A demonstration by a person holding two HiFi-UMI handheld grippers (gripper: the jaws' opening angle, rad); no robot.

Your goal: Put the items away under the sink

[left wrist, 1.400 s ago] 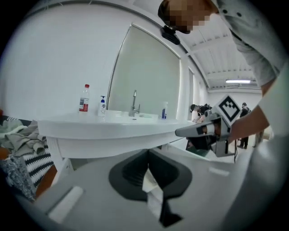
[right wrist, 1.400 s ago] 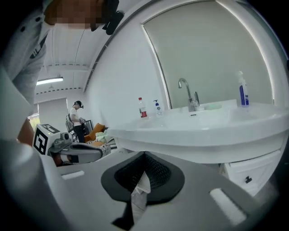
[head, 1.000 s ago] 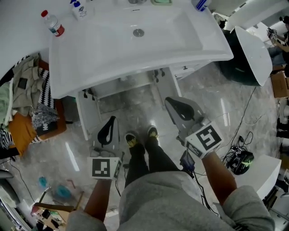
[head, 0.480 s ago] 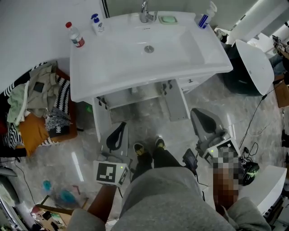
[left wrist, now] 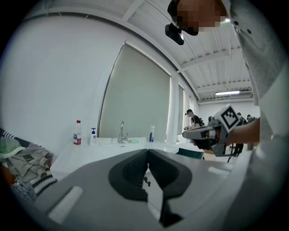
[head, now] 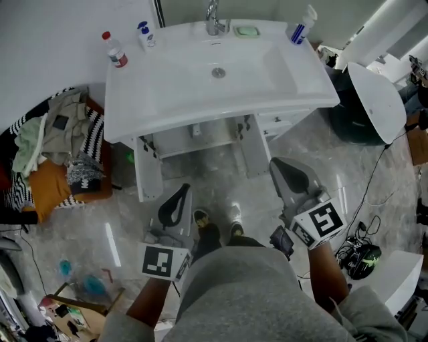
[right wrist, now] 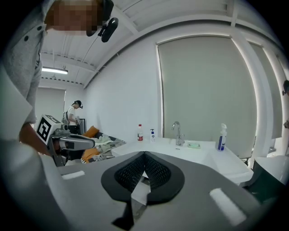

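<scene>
Both tools, left tool (head: 175,204) and right tool (head: 289,175), hang shut and empty before the sink (head: 134,113), its cabinet doors (head: 148,179) open below. Water bottle (head: 114,51), pump bottle (head: 145,35) and spray bottle (head: 300,27) stand on the sink's back rim. Reaching in with jaws closed could topple one into the basin; the faucet (head: 212,17) crowds the middle, with what may be a soap dish (head: 247,30) beside it.

Glossy grey marbled floor (head: 87,220) catches streaks of light. A plain white wall (head: 47,40) runs along the left, with a heap of clothes (head: 47,147) against it. A tall pale window blind (right wrist: 203,90) fills the far wall. The white ceiling has beams and a strip light (right wrist: 54,71). A tangle of black cables (head: 360,252) lies on the floor at right.
</scene>
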